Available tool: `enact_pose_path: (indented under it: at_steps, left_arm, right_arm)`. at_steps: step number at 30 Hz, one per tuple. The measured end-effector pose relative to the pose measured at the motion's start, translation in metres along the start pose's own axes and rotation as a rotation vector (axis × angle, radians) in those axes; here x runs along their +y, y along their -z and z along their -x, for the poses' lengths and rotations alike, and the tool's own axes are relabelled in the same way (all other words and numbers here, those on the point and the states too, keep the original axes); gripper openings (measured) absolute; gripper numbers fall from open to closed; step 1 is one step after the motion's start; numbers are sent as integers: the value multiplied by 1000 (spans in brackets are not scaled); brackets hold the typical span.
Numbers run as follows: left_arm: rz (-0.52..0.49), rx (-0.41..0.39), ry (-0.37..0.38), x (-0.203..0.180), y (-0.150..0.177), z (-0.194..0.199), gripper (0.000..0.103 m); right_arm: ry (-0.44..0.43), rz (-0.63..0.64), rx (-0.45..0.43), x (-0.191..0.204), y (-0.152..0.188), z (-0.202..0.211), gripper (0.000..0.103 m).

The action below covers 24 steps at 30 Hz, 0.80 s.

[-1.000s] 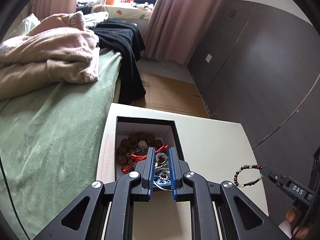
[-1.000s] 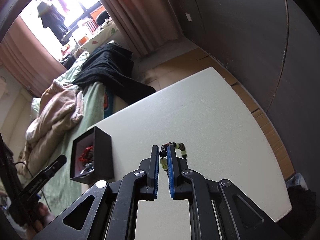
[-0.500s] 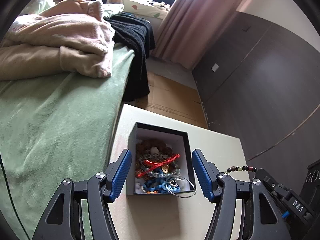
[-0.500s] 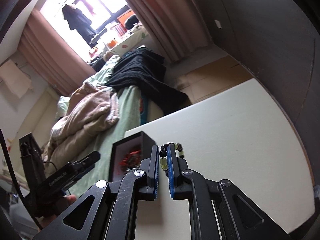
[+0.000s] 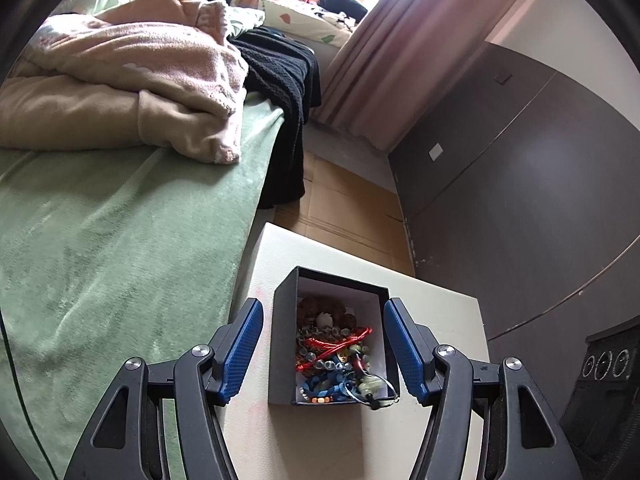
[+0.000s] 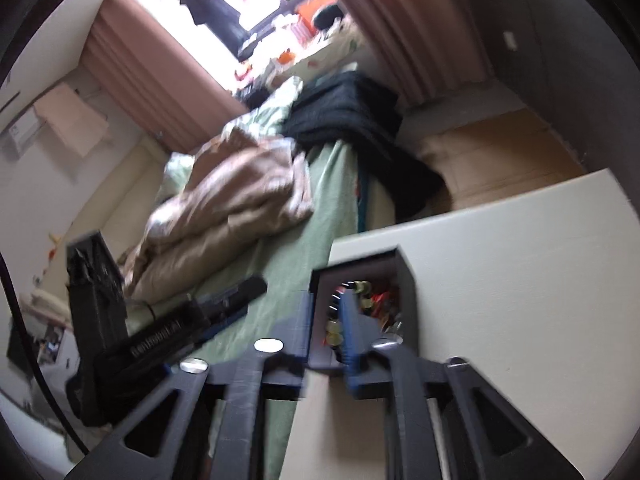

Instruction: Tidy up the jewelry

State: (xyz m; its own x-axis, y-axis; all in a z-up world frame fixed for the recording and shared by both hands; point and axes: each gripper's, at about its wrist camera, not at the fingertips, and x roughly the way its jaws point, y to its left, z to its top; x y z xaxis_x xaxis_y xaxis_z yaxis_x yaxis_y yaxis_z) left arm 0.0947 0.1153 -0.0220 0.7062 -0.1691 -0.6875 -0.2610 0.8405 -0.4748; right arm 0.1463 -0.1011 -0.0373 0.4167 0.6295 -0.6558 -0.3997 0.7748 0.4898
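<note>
A black box (image 5: 283, 340) with a white inside sits on the white table (image 5: 436, 312) and holds a pile of beads and bracelets (image 5: 336, 356). My left gripper (image 5: 323, 344) is open, its blue fingers either side of the box and above it. In the blurred right wrist view my right gripper (image 6: 326, 320) is over the same box (image 6: 406, 276), fingers a little apart, with the dark and yellow-green bead bracelet (image 6: 334, 330) between them. Whether the fingers still pinch it I cannot tell.
A bed with a green cover (image 5: 100, 248) runs along the table's left edge, with a pink blanket (image 5: 132, 76) and black cloth (image 5: 284, 80) on it. Dark cabinet panels (image 5: 520, 184) stand to the right. The left gripper's body (image 6: 168, 332) shows left of my right gripper.
My left gripper opened and drew back from the box. My right gripper swung left with the bead bracelet, from over the bare table to over the box, and its fingers have parted slightly.
</note>
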Motion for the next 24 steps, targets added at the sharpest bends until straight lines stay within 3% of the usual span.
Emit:
enact_pose_path:
  at_steps: [2,14,19,22,24]
  left_arm:
    - [-6,5,3,-2,1,0,64]
    - [-66,-17,-15,-17,15,13,64]
    - [-81,-50,-48,-27,28,23,90]
    - [-124,-66,-59,-37,37,28,92]
    - [-136,-67,-58,-42,41,30,93]
  right_arm:
    - [44,-13,-19,-8,4,2,60]
    - [107,-97,-69,-42,16,43,61]
    - [154,-88,-79,-47,24,61,61]
    - [176,-85,-94,-50,27,74,64]
    - [200,-82,-108,-53,29,82,74]
